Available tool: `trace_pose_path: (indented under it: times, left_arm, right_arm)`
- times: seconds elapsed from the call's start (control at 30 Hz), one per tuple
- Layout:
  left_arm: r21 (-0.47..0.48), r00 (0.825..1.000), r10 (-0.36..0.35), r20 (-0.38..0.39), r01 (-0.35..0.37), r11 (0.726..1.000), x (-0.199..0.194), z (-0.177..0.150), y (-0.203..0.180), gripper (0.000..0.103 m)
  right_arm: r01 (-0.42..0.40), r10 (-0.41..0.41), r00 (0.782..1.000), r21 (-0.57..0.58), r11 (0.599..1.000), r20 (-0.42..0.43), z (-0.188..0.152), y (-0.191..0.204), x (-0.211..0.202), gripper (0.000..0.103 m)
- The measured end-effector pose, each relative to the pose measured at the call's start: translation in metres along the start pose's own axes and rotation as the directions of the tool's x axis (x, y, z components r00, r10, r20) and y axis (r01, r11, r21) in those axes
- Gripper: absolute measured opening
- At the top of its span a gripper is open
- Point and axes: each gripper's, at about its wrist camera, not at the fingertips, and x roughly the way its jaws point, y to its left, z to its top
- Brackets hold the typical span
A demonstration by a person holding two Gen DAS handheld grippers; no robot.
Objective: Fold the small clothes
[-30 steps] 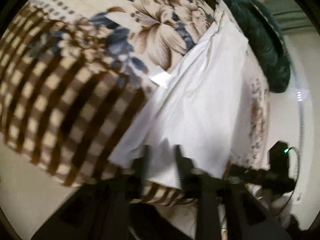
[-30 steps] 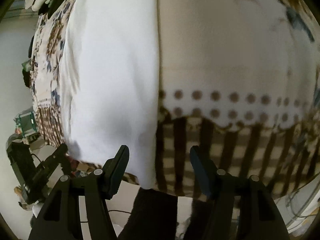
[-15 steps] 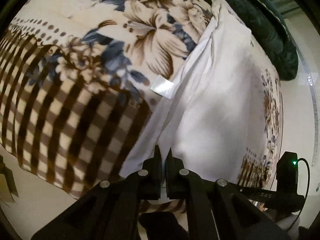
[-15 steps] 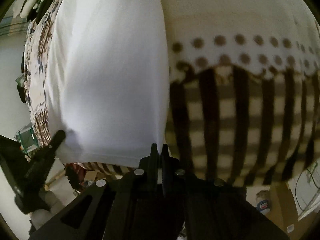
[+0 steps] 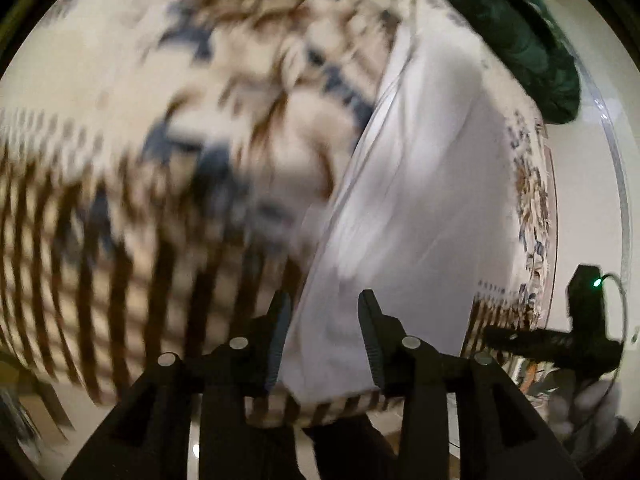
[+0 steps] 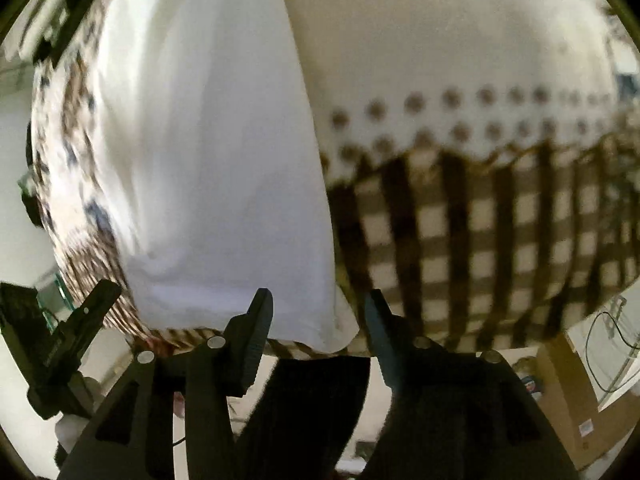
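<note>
A white garment (image 5: 424,208) lies flat on a floral and checked bedspread (image 5: 120,240). It also shows in the right wrist view (image 6: 208,152), where its near hem hangs at the bed's front edge. My left gripper (image 5: 322,316) is open, its jaws either side of the garment's near left corner. My right gripper (image 6: 318,312) is open, its jaws either side of the garment's near right corner. Neither gripper holds the cloth. The left wrist view is blurred.
A dark green quilted jacket (image 5: 520,36) lies at the far end of the bed. The other gripper shows at the edge of each view (image 5: 560,340) (image 6: 60,344). The bedspread's checked border (image 6: 500,240) drapes over the front edge. A cardboard box (image 6: 580,400) stands on the floor.
Both grippers were shut on the garment's near hem half a second ago and are now open. The cloth has dropped back onto the bed edge.
</note>
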Motion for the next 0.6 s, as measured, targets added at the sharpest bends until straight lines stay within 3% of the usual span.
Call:
trace_pose_path:
  times: [0.1, 0.27, 0.4, 0.47, 0.6]
  left_arm:
    - [0.027, 0.998, 0.008, 0.059, -0.009, 1.000, -0.003, 0.019, -0.006, 0.033]
    - [0.016, 0.993, 0.016, 0.113, -0.018, 1.000, 0.006, 0.028, -0.007, 0.033]
    - [-0.036, 0.992, 0.038, 0.122, -0.034, 0.999, 0.017, 0.022, -0.005, 0.033]
    - [-0.063, 0.992, 0.046, 0.117, -0.039, 0.997, 0.022, 0.016, -0.003, 0.033]
    - [-0.123, 0.990, 0.092, 0.110, -0.079, 0.989, 0.028, -0.002, 0.006, 0.033]
  right_arm:
    - [0.004, -0.005, 0.999, 0.006, 1.000, 0.051, 0.019, 0.016, -0.035, 0.050]
    - [0.031, -0.014, 0.982, -0.088, 0.996, 0.187, 0.097, 0.080, -0.105, 0.050]
    - [0.074, -0.018, 0.956, -0.181, 0.981, 0.294, 0.185, 0.154, -0.146, 0.050]
    - [0.103, -0.026, 0.945, -0.223, 0.969, 0.326, 0.247, 0.195, -0.156, 0.050]
    - [0.182, -0.078, 0.933, -0.273, 0.945, 0.351, 0.341, 0.246, -0.148, 0.050]
